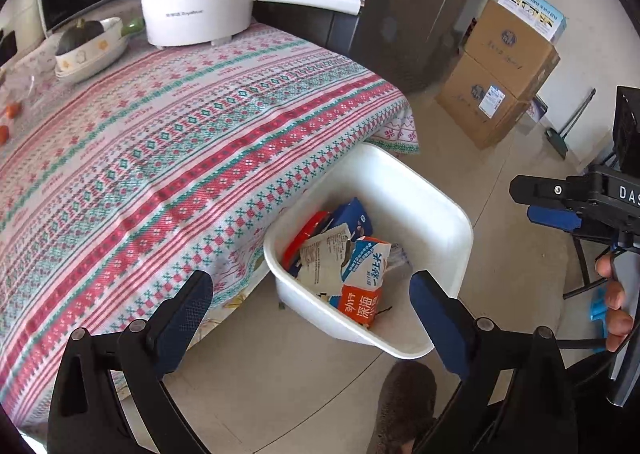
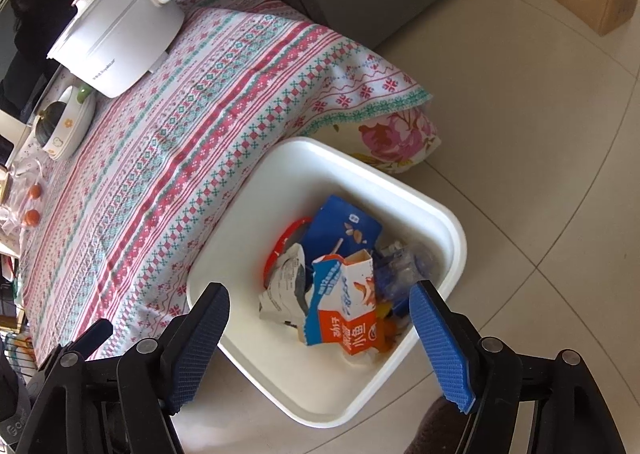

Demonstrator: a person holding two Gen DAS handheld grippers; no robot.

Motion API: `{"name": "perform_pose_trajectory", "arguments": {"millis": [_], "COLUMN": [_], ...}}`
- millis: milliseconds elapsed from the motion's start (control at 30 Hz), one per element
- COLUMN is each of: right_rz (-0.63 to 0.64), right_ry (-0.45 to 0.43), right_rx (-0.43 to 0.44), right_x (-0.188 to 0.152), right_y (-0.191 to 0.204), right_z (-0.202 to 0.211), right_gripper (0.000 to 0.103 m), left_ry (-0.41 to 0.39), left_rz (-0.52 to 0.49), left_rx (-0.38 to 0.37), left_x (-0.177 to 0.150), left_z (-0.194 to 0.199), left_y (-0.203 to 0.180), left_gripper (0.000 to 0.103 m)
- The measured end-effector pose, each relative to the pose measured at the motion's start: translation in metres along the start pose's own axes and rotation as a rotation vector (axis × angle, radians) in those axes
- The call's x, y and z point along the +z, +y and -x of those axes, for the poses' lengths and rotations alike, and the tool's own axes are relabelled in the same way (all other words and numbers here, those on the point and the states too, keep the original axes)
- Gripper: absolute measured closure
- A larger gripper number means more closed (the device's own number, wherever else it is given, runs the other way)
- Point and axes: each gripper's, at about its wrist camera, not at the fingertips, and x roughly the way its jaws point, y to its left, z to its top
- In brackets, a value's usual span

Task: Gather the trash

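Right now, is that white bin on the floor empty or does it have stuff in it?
Partly filled. The white bin holds crumpled wrappers, including an orange-and-blue snack packet, but bare inner wall shows above them.

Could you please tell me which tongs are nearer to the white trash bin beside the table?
Right. The right tongs hang open directly above the white trash bin, over the wrappers. The left tongs are open too, but farther back, toward the table's side.
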Motion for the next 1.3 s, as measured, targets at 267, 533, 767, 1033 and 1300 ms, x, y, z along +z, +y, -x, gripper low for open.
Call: {"name": "perform_pose_trajectory", "arguments": {"millis": [267, 533, 767, 1033, 1300], "right_rz": [0.148, 0.262, 0.376, 0.434, 0.449], "right_ry": [-0.179, -0.362, -0.498, -0.511, -0.545], "right_rx": [0.004, 0.010, -0.057, -0.111, -0.141], "right_x": [-0.033, -0.080, -0.103, -0.119, -0.123], "right_y": [0.042, 0.072, 0.095, 0.108, 0.110], "right_z": [0.046, 0.086, 0.104, 0.097, 0.100], "right_gripper": [0.019, 0.015, 0.009, 0.006, 0.003], "left_ry": [-0.101, -0.240, -0.286, -0.314, -0.321], "left_rz": [0.053, 0.091, 0.141, 0.104, 0.109], "left_rx": [0.076, 0.101, 0.147, 0.215, 0.217], "left_x": [-0.025, -0.037, -0.053, -0.056, -0.058], "left_z": [0.059, 0.120, 0.146, 0.160, 0.163], "left_y": [0.018, 0.017, 0.019, 0.012, 0.011], "left_gripper": [0.002, 0.002, 0.001, 0.001, 0.001]}}
